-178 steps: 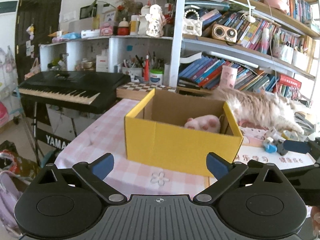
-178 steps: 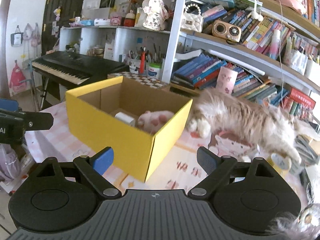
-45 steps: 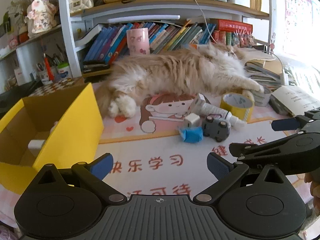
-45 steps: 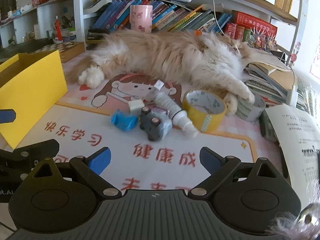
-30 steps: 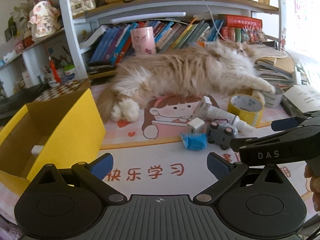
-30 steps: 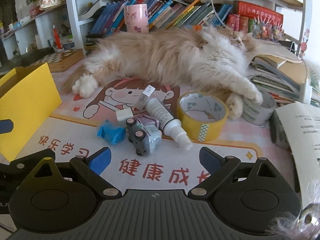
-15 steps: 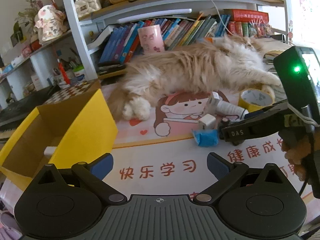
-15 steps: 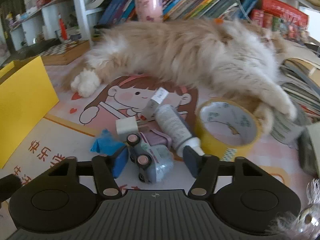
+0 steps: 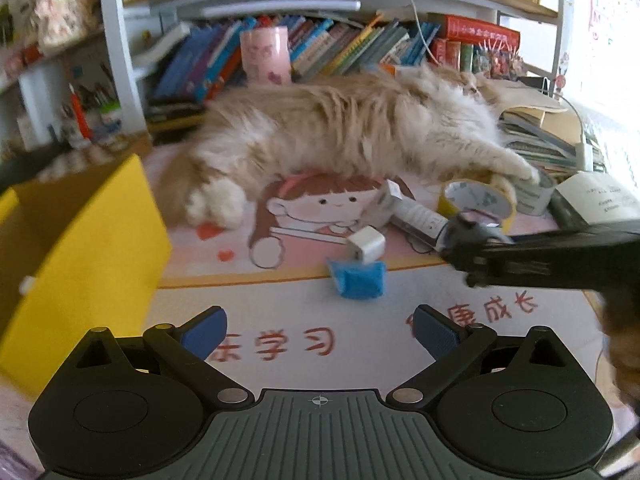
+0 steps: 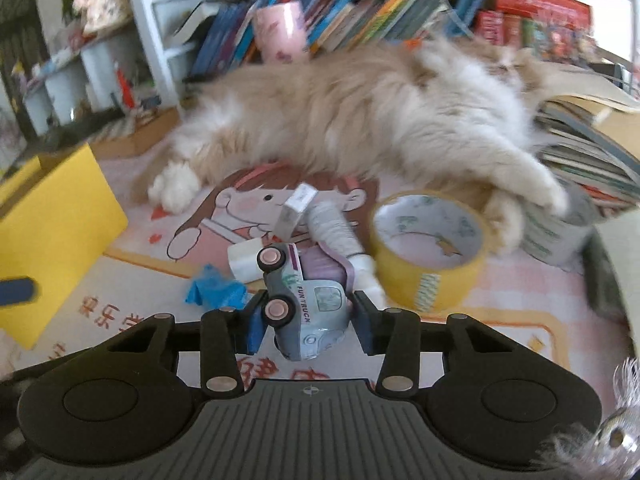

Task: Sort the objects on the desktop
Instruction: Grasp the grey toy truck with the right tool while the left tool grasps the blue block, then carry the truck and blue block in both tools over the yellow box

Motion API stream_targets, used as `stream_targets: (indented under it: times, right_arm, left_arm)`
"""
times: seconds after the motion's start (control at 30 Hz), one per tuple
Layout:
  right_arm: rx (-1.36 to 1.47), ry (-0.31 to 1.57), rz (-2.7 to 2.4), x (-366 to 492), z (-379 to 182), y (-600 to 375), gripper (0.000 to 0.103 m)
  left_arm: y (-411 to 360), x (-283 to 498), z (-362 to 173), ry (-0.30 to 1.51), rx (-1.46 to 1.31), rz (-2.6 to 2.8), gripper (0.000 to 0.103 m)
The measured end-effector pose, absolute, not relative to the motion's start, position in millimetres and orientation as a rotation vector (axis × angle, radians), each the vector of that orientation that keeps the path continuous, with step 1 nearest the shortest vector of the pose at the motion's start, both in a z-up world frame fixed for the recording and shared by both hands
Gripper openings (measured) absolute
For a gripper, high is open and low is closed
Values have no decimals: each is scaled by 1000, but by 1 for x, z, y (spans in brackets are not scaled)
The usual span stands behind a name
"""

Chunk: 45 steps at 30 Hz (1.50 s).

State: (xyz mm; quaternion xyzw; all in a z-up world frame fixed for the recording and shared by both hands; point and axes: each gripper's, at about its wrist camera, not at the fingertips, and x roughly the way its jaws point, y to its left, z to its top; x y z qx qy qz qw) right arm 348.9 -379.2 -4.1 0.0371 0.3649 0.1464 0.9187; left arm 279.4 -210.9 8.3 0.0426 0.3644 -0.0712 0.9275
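My right gripper [image 10: 308, 322] is shut on a small grey-blue toy truck [image 10: 306, 304] with pink wheels, tilted on its side. In the left wrist view the right gripper [image 9: 470, 248] reaches in from the right over the pile. My left gripper [image 9: 320, 330] is open and empty above the mat. On the mat lie a blue crumpled wrapper [image 9: 358, 280], a white cube charger [image 9: 366, 244], a white tube [image 10: 338, 228], a small white box [image 10: 296, 210] and a yellow tape roll [image 10: 430, 248]. The yellow cardboard box [image 9: 76, 256] stands at the left.
A fluffy cream cat [image 9: 352, 132] lies across the desk behind the pile, one paw at the tape roll. Bookshelves [image 9: 360, 44] with a pink cup [image 9: 266, 56] stand behind. Stacked books and papers [image 9: 560, 140] fill the right side.
My right gripper has moved in to the pile and shut on the toy truck. The left gripper has stayed open, shifting a little.
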Motion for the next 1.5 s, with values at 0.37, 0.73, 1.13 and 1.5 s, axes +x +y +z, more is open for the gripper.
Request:
stream_targets:
  times: [0.37, 0.73, 1.13, 1.5]
  right_arm:
    - [37, 725, 232, 305, 24, -415, 41]
    - [-10, 717, 203, 289, 29, -421, 40]
    - [-20, 720, 259, 293, 28, -402, 41]
    - [-34, 706, 308, 287, 32, -375, 41]
  left_arm:
    - [-247, 337, -29, 789, 196, -189, 78]
    - [-240, 355, -43, 811, 113, -190, 40]
    - [-198, 309, 0, 749, -80, -167, 38]
    - [-163, 247, 24, 692, -161, -118, 38]
